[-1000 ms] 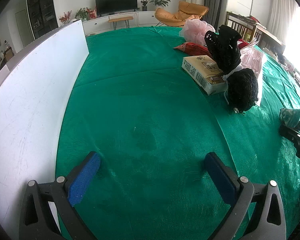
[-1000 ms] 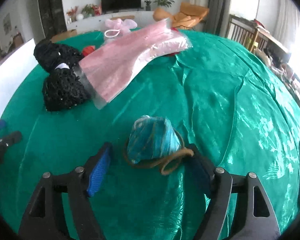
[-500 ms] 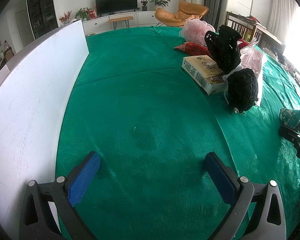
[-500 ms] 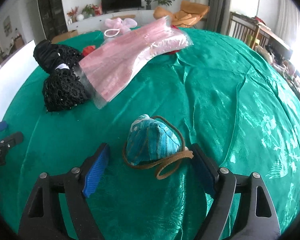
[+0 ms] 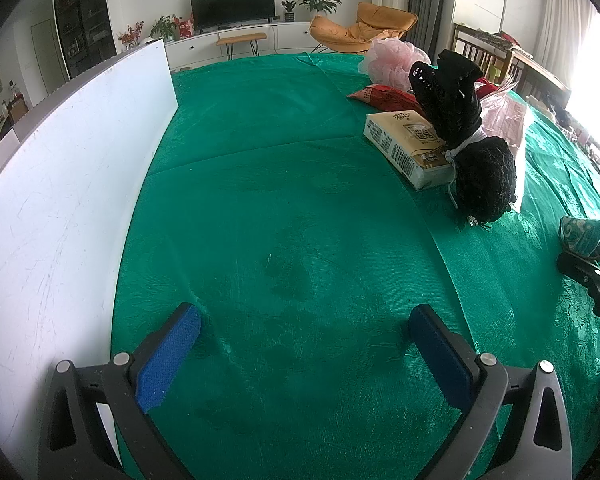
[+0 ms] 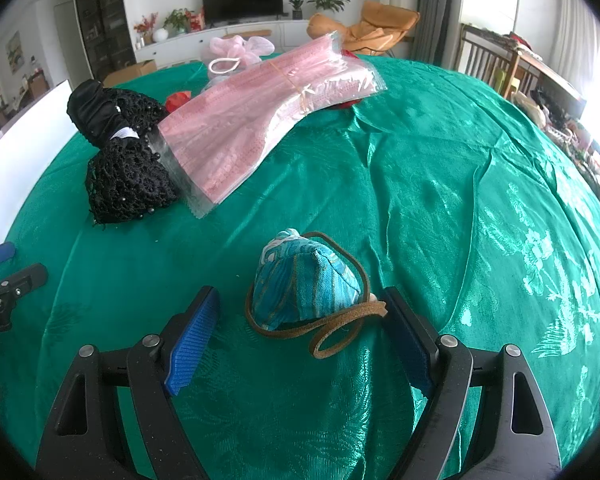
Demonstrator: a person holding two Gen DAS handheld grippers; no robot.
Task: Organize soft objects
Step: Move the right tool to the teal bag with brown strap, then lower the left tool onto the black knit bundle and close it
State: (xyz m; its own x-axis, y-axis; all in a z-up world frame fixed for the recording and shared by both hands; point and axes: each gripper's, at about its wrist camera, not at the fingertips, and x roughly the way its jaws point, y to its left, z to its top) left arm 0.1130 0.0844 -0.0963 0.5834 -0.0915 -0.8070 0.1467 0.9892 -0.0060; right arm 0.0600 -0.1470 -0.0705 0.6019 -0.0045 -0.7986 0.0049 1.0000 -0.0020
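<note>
A teal patterned pouch [image 6: 306,284] with a brown cord [image 6: 332,330] lies on the green tablecloth [image 6: 440,200], just ahead of my open right gripper [image 6: 300,320], between its fingers and touching neither. The pouch also shows at the right edge of the left wrist view [image 5: 580,234]. My left gripper [image 5: 304,328] is open and empty over bare cloth [image 5: 260,200]. A black lace bundle [image 6: 126,180] [image 5: 480,176] and a pink mask pack [image 6: 260,120] lie beyond.
A white board [image 5: 60,184] stands along the table's left side. A tissue pack [image 5: 410,146], a red packet [image 5: 384,96] and a pink mesh puff [image 5: 392,58] sit at the far right. The left gripper shows at the left edge of the right wrist view [image 6: 4,292].
My right gripper has drawn back a little, so the teal pouch now lies slightly farther ahead between the fingers. The left gripper has not moved.
</note>
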